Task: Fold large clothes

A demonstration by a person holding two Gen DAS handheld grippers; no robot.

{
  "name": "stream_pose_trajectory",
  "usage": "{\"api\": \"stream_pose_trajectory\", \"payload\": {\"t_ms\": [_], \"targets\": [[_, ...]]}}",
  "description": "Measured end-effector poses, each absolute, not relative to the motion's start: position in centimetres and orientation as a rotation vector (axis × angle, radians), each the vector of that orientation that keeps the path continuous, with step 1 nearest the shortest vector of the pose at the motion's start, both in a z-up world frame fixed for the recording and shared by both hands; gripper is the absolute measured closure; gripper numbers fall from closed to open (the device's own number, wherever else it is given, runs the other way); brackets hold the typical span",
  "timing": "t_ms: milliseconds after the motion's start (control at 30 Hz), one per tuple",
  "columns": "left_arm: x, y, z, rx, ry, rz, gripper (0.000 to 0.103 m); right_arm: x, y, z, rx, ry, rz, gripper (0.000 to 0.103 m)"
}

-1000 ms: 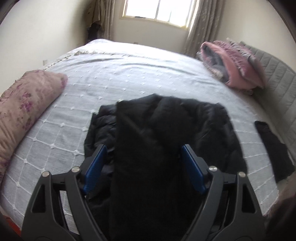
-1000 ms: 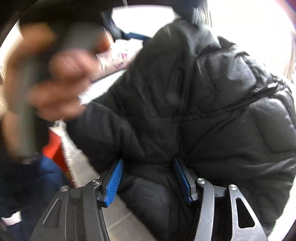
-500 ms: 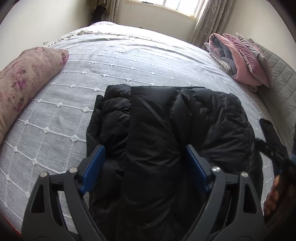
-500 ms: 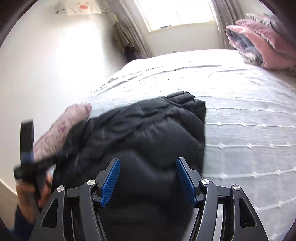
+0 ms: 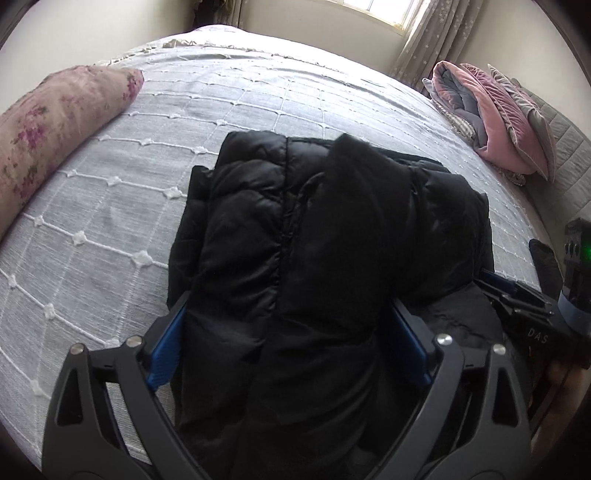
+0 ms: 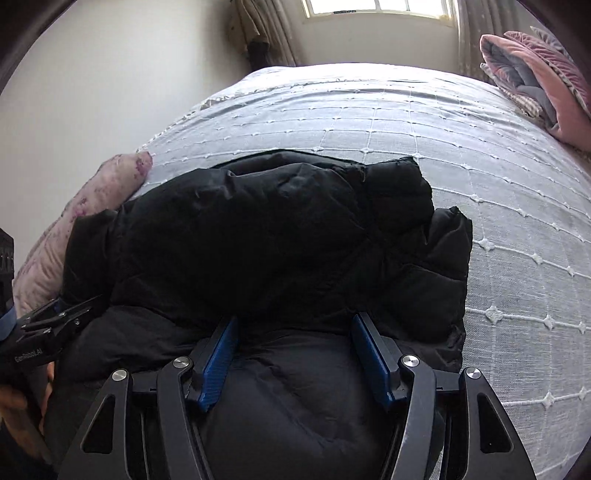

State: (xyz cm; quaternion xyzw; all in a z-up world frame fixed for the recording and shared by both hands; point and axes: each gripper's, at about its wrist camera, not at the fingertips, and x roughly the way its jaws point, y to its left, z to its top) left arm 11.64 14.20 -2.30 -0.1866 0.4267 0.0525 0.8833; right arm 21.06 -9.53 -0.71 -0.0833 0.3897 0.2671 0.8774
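Observation:
A black puffer jacket (image 5: 325,236) lies folded in a bulky stack on the grey-white quilted bed (image 5: 207,110); it also shows in the right wrist view (image 6: 266,236). My left gripper (image 5: 291,325) is open, its blue pads (image 5: 166,347) wide apart on either side of the jacket's near end. My right gripper (image 6: 295,336) is open too, jaws apart over the jacket's near edge. Each gripper shows in the other's view: the right gripper in the left wrist view (image 5: 517,295), the left gripper in the right wrist view (image 6: 55,317).
A floral pink bolster (image 5: 55,122) lies at the bed's left. Folded pink and grey blankets (image 5: 495,114) sit at the far right by a grey quilted headboard (image 5: 565,147). A small dark cloth (image 5: 546,266) lies right of the jacket. A window (image 6: 376,7) is behind.
The jacket's upper half has been laid down over the lower part on the bed. My right gripper let go of the fabric and both grippers settled low at the jacket's near edge.

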Motion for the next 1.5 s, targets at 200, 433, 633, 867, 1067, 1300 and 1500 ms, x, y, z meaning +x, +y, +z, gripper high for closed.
{"api": "stream_pose_trajectory", "payload": {"t_ms": [200, 433, 633, 867, 1067, 1300, 1500], "targets": [[11.4, 13.4, -1.8, -0.337, 0.874, 0.132, 0.007, 20.7, -9.7, -1.6, -0.167, 0.813, 0.563, 0.038], [8.5, 15.6, 0.3, -0.432, 0.865, 0.055, 0.008, 18.4, -12.0, 1.4, -0.107, 0.755, 0.589, 0.028], [5.9, 17.7, 0.3, -0.585, 0.864, -0.086, 0.008, 15.7, -17.2, 2.5, 0.016, 0.769, 0.589, 0.021], [5.4, 15.5, -1.5, -0.487, 0.946, -0.123, 0.008, 16.6, -20.4, 1.4, 0.190, 0.866, 0.621, 0.020], [5.3, 14.0, -2.0, -0.402, 0.957, -0.053, 0.003, 18.2, -21.0, -0.4, 0.263, 0.952, 0.580, 0.020], [6.1, 12.8, -1.8, -0.324, 0.967, -0.023, 0.003, 19.1, -21.7, -1.9, 0.371, 1.005, 0.602, 0.017], [6.5, 13.1, -2.1, -0.348, 0.980, -0.038, 0.003, 18.0, -23.1, -2.9, 0.421, 1.011, 0.623, 0.017]]}}
